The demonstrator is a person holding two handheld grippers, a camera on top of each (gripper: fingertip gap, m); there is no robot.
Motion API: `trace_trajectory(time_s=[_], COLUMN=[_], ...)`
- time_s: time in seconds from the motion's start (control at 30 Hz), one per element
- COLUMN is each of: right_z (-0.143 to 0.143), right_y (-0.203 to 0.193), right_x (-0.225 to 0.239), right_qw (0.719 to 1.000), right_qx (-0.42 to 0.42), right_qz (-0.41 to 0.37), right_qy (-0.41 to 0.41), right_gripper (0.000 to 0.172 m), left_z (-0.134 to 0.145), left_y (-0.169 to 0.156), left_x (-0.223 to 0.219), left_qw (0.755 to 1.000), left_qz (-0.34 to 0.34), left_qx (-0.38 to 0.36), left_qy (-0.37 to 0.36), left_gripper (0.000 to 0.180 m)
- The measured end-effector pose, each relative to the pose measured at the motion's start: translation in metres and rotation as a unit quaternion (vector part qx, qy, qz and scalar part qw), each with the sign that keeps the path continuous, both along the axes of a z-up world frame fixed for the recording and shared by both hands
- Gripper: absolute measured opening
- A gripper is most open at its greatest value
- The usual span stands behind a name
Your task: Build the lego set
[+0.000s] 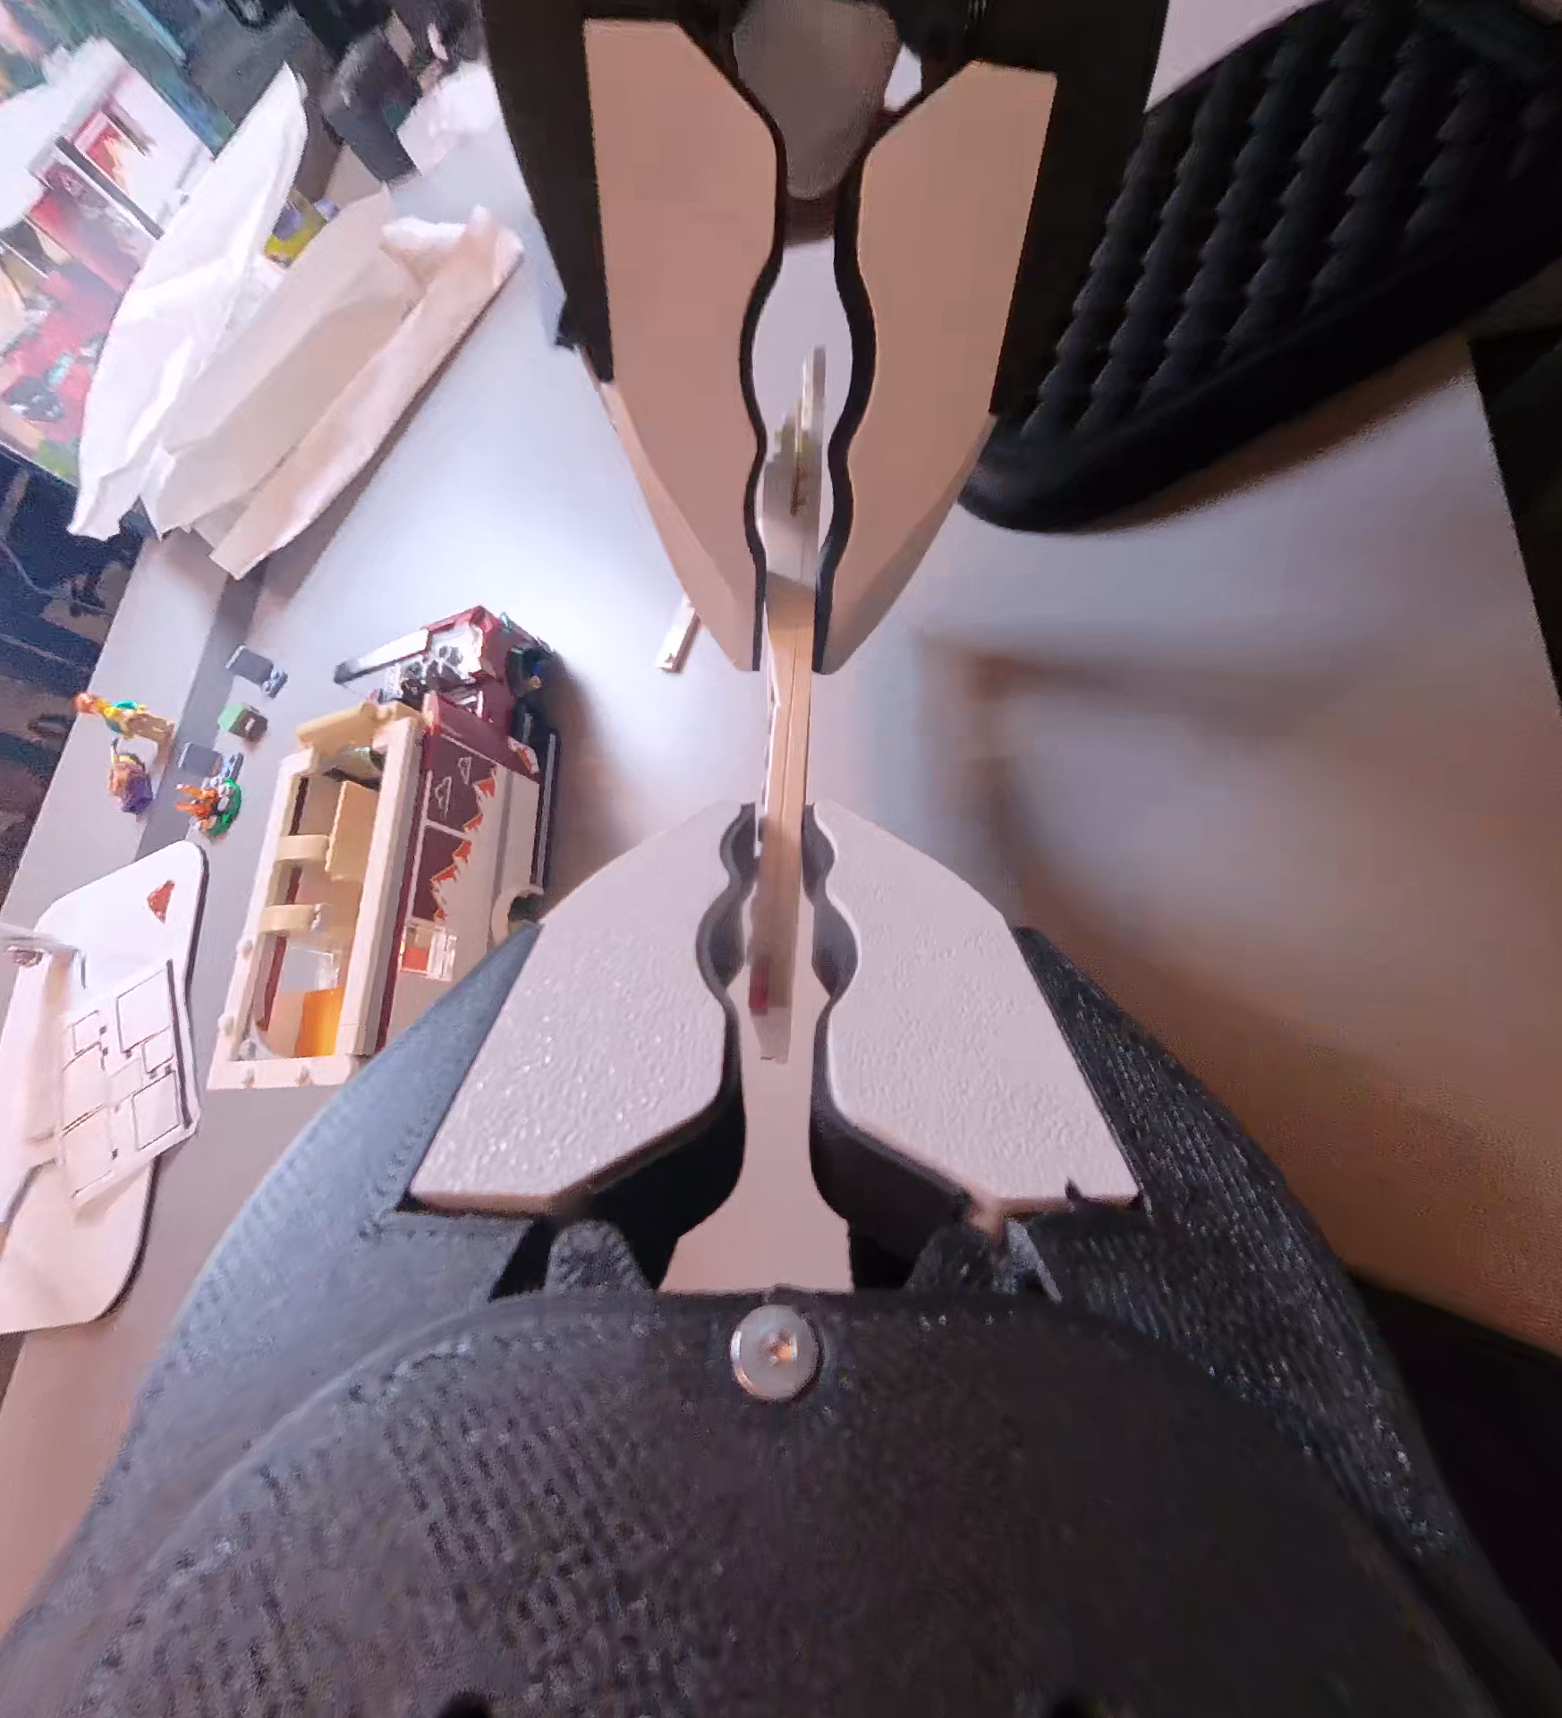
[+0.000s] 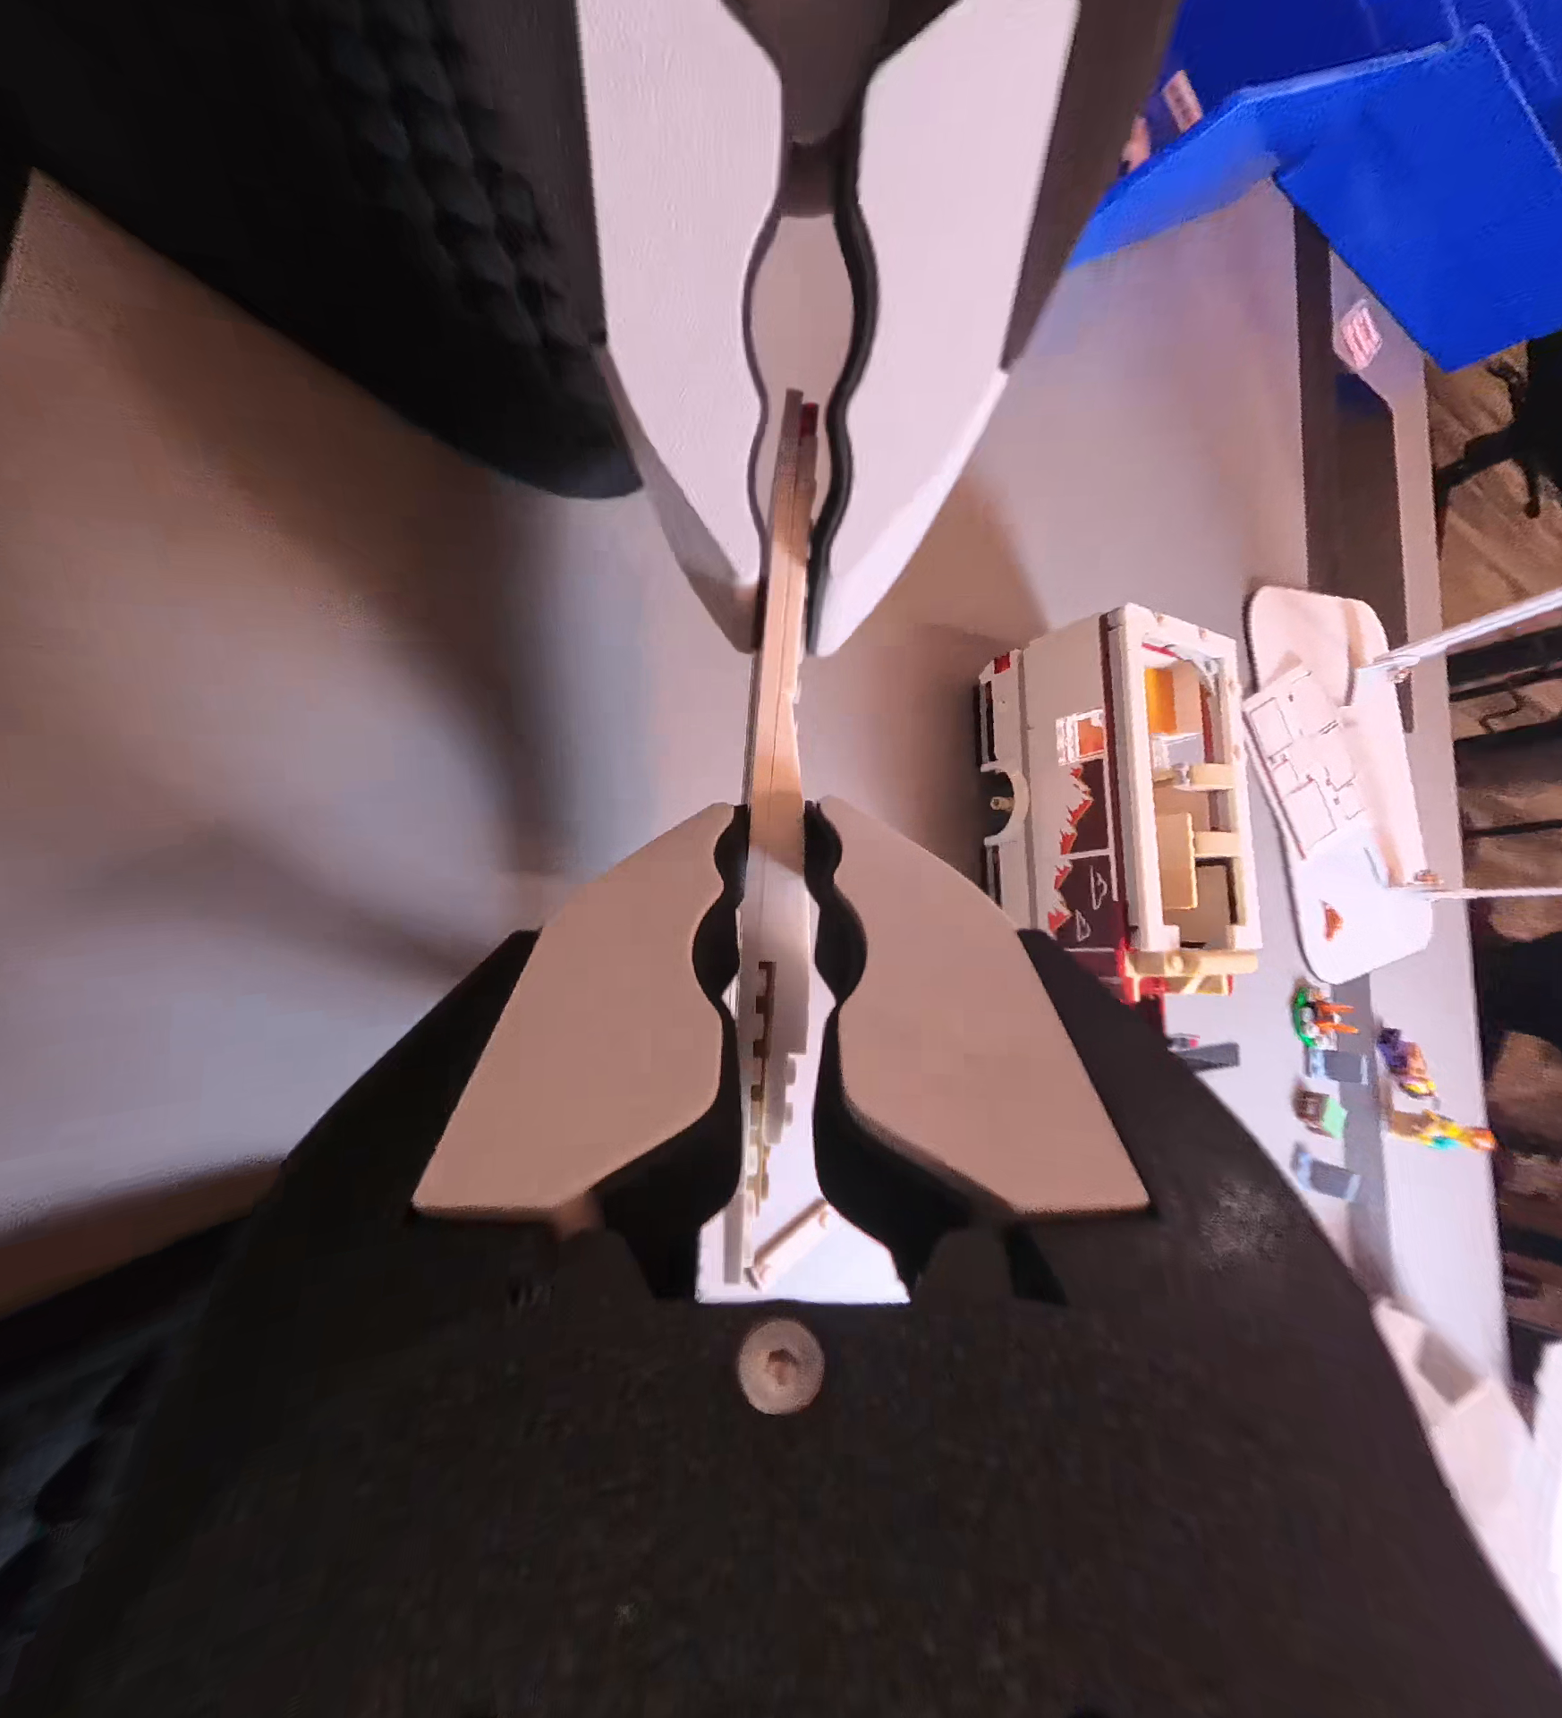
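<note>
A thin white-and-tan brick-built panel (image 1: 785, 744) runs edge-on between the two grippers, each pinching one end of it. The left gripper (image 1: 775, 818) has its wavy pads closed against the panel's near end, where a small red piece shows between the fingers. Straight ahead, the right gripper (image 1: 787, 651) meets it tip to tip, its pads clamped on the far end. In the right wrist view the same panel (image 2: 773, 744) passes between the right gripper's (image 2: 775, 818) pressed pads, with brown and tan stepped bricks on the part lying back between its fingers, and on into the left gripper (image 2: 782, 641) opposite.

To the left of the left gripper, a brick-built vehicle (image 1: 405, 865) in cream and dark red with orange flame trim lies on its side on the grey table (image 1: 498, 521), one side open. Beyond it, further left, stand small minifigures (image 1: 131, 744) and loose small bricks (image 1: 252, 669). Nearer the camera, on that side, lies a white card with printed squares (image 1: 99, 1050). Ahead and left, crumpled white paper bags (image 1: 229, 325) are piled. A small tan bar (image 1: 677, 641) lies on the table just left of the meeting fingertips. In the right wrist view a blue bin (image 2: 1428, 186) sits far ahead to the right.
</note>
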State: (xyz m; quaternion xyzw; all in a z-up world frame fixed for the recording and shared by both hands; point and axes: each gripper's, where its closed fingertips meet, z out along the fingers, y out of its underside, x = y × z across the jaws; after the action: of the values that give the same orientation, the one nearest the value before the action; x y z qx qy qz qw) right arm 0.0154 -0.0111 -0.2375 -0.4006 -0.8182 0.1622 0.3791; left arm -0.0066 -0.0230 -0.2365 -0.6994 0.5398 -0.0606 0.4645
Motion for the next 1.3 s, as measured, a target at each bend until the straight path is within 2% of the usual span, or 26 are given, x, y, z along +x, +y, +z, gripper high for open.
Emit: trace_trajectory(time_s=[0.07,0.17,0.2,0.27,0.67,0.8,0.87,1.13,1.2,1.27,1.3], right_z=[0.001,0.008,0.011,0.012,-0.005,0.003,0.003,-0.003,0.001,0.001,-0.001], right_y=[0.000,-0.002,-0.007,-0.008,-0.009,-0.006,-0.008,-0.010,-0.007,0.001,0.002], right_x=[-0.001,-0.007,-0.008,-0.010,-0.010,-0.010,-0.010,-0.011,-0.011,-0.005,-0.002], right_qw=[1.000,0.999,0.999,0.998,0.999,0.997,0.996,0.999,0.998,0.997,0.998], right_qx=[-0.007,0.026,0.028,0.049,0.043,0.065,0.068,0.011,0.006,0.028,0.026], right_qz=[-0.006,0.002,0.014,0.018,0.010,0.007,0.014,-0.003,-0.014,-0.023,-0.022], right_qy=[0.008,0.023,0.027,0.033,0.022,0.046,0.049,0.050,0.069,0.063,0.060], right_gripper=[0.014,0.023,0.022,0.009,0.008,0.013,0.008,0.007,0.008,0.026,0.025], left_z=[0.002,0.004,0.005,0.009,-0.005,-0.001,-0.001,-0.007,-0.005,-0.001,0.000], left_y=[-0.003,-0.002,-0.002,-0.002,-0.004,-0.001,-0.001,-0.003,-0.001,-0.002,-0.003], left_x=[0.000,0.000,0.001,0.003,0.002,0.000,0.000,0.000,-0.001,-0.002,-0.002], left_qw=[1.000,1.000,1.000,1.000,0.999,1.000,1.000,0.999,1.000,1.000,1.000], left_qz=[-0.004,-0.001,-0.001,-0.005,-0.004,0.001,0.000,-0.002,0.002,0.002,0.000], left_qx=[-0.004,0.007,0.003,0.004,-0.012,-0.024,-0.025,-0.025,-0.028,-0.022,-0.018], left_qy=[-0.006,0.009,0.004,0.001,0.029,0.015,0.018,0.022,0.004,-0.006,-0.009], left_gripper=[0.009,0.009,0.009,0.009,0.009,0.009,0.009,0.009,0.009,0.009,0.009])
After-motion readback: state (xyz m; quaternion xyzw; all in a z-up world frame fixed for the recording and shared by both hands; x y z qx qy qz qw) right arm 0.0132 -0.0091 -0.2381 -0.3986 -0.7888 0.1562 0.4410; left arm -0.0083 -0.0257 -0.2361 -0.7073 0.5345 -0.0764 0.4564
